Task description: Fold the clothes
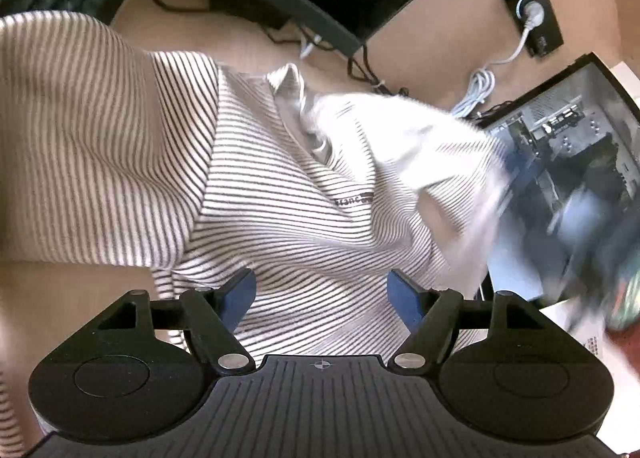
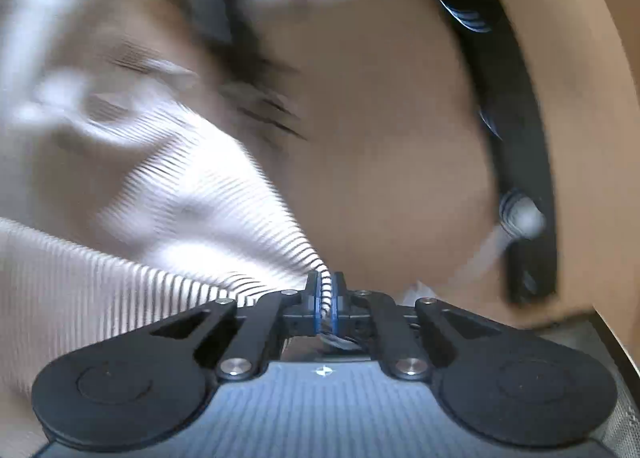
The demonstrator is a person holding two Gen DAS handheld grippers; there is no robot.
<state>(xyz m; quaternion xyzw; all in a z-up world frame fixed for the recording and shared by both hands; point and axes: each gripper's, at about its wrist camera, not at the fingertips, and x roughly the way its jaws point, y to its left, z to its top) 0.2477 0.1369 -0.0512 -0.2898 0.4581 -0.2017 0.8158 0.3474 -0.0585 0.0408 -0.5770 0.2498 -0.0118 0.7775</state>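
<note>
Left wrist view – rumpled black-and-white striped shirt (image 1: 288, 193), left claw (image 1: 322, 292) wide and empty, right claw (image 2: 326, 294) pinching its edge

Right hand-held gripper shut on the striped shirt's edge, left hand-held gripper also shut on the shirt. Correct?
Not quite. The left hand-held gripper is open: the left wrist view shows its jaws spread apart over the striped shirt, gripping nothing. The right hand-held gripper is shut on the shirt's edge.

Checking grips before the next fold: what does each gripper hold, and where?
Right gripper: pinches an edge of the striped shirt. Left gripper: open, holding nothing.
</note>
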